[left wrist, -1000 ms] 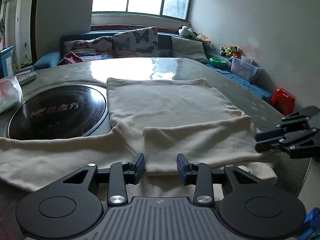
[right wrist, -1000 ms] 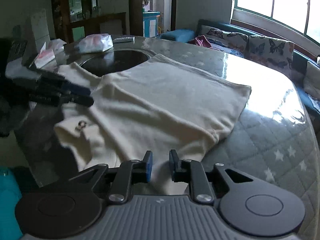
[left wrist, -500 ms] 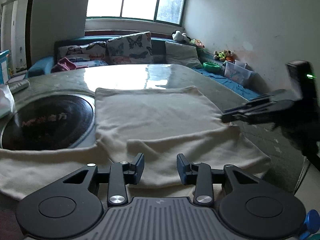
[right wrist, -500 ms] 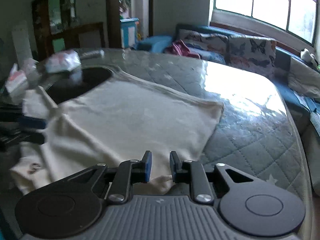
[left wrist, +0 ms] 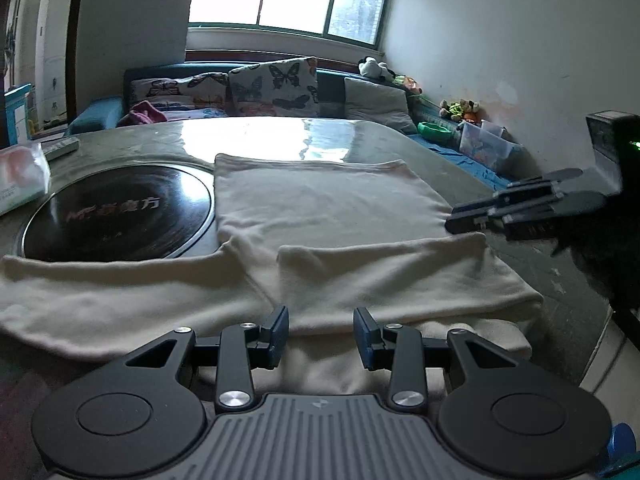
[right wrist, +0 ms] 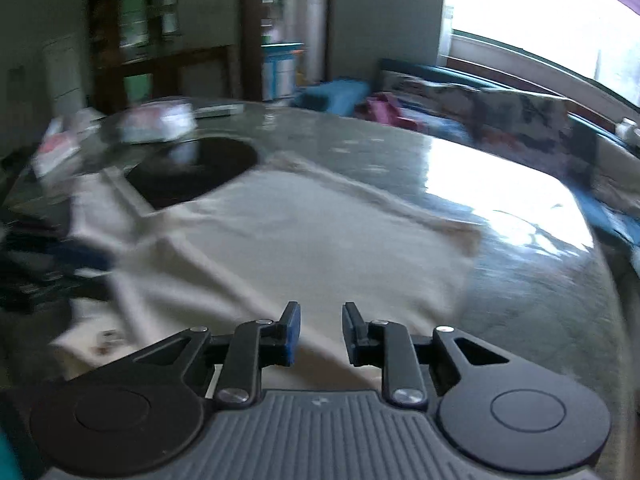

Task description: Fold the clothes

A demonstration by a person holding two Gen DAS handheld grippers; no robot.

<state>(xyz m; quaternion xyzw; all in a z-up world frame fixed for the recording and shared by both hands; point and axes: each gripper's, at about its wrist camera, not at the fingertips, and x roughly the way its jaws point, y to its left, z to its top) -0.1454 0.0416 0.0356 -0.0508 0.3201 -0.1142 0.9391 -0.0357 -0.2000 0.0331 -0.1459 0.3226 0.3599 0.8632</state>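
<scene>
A cream long-sleeved garment [left wrist: 328, 208] lies flat on the table. Its right sleeve [left wrist: 392, 268] is folded across the chest, and the other sleeve [left wrist: 100, 292] stretches out to the left. My left gripper [left wrist: 321, 336] hovers open over the near edge, nothing pinched between its pads. My right gripper [left wrist: 456, 218] hangs just above the garment's right side. In its own blurred view the right gripper [right wrist: 321, 334] is over the cloth [right wrist: 320, 240] with its jaws opening and nothing between them. The left gripper [right wrist: 48, 264] shows as a dark blur at the left.
A black round disc [left wrist: 116, 216] is set in the table, partly under the garment. A tissue pack [left wrist: 20, 176] and a remote [left wrist: 60, 146] lie far left. The table edge [left wrist: 580, 292] drops off at right. A sofa with butterfly cushions [left wrist: 272, 88] stands behind.
The right gripper rose from the folded sleeve's end and moved farther along the garment's right side; its jaws stand slightly wider. The left gripper kept its place.
</scene>
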